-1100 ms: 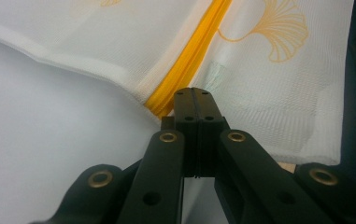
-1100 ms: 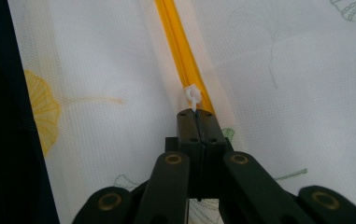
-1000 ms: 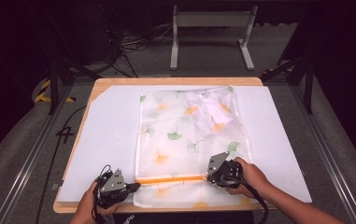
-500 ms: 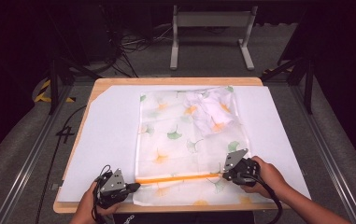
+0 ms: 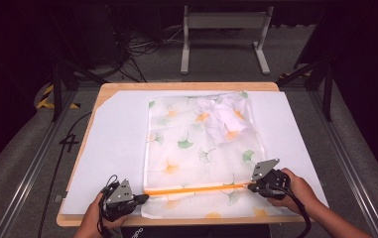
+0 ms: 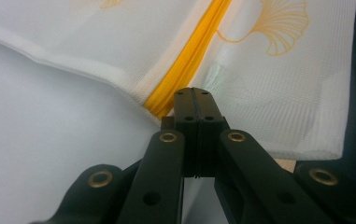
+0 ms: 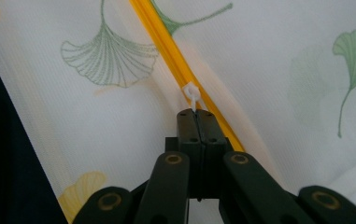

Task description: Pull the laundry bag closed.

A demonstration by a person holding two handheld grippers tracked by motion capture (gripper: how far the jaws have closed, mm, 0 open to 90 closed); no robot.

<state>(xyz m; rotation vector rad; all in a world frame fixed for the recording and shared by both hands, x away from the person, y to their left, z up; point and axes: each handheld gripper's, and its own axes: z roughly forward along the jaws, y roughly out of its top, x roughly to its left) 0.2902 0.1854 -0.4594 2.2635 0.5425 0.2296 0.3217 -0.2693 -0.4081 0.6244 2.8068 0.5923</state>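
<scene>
Lying flat on a large white sheet (image 5: pixel 107 148) that covers the wooden table (image 5: pixel 176 86), the white mesh laundry bag printed with green and orange ginkgo leaves (image 5: pixel 201 148) has an orange zipper (image 5: pixel 196 189) running across its near end. Both grippers sit on that zipper, one at each end.

At the zipper's left end, the left gripper (image 5: pixel 144 198) is held in the person's left hand (image 5: pixel 97 218). In the left gripper view its black jaws are pressed together, clamped on the edge of the bag just where the orange zipper (image 6: pixel 189 60) starts, next to a small pale fabric tab (image 6: pixel 215 77).

At the zipper's right end, close to the bag's right edge, the right gripper (image 5: pixel 250 187) is held in the person's right hand (image 5: pixel 295 191). In the right gripper view its jaws are closed on the small white zipper pull (image 7: pixel 192 95), which sticks out from their tips against the orange teeth (image 7: pixel 166 42).

Farther from the zipper, toward the bag's far right corner, a crumpled white garment with orange print (image 5: pixel 223 116) shows through the mesh.
</scene>
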